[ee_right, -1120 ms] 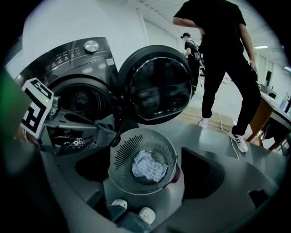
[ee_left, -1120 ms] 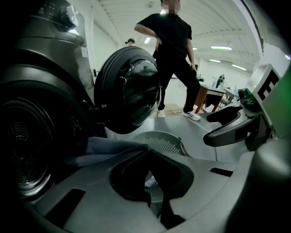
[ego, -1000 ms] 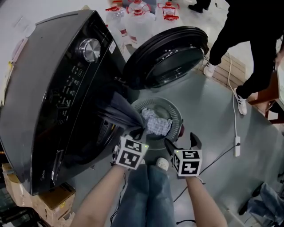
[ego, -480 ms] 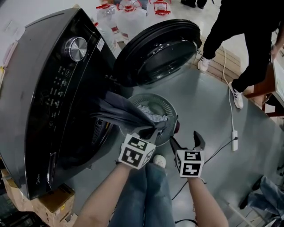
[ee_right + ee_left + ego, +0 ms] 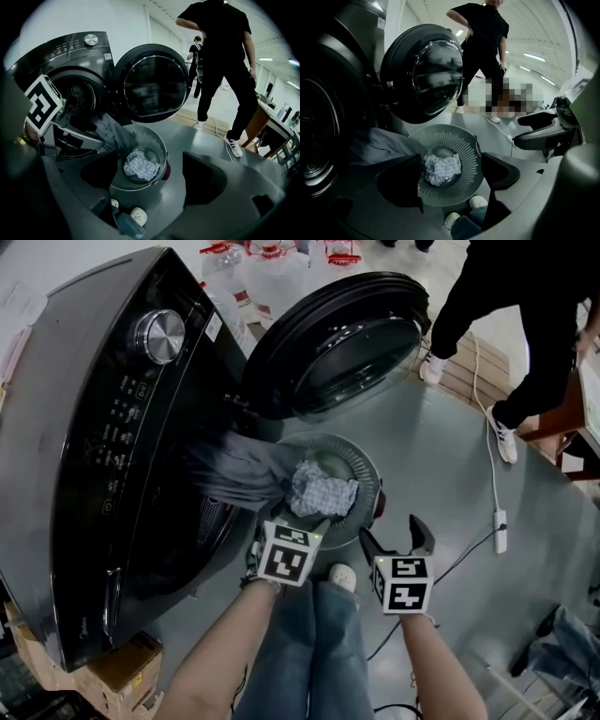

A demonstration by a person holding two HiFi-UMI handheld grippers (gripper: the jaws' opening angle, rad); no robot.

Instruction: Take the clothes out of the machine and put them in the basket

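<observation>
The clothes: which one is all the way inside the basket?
The small light checked cloth, lying in the basket's bottom. The big grey garment hangs from the machine's opening, only its end reaching the basket's rim.

The head view looked steeply down from above the person's legs (image 5: 314, 652), with the washer (image 5: 94, 446) at left and the basket (image 5: 364, 465) near the centre. Both gripper views sat low and close, facing the basket along their jaws; the right one stood a little farther back. All three shared the basket and the open door (image 5: 342, 343).
</observation>
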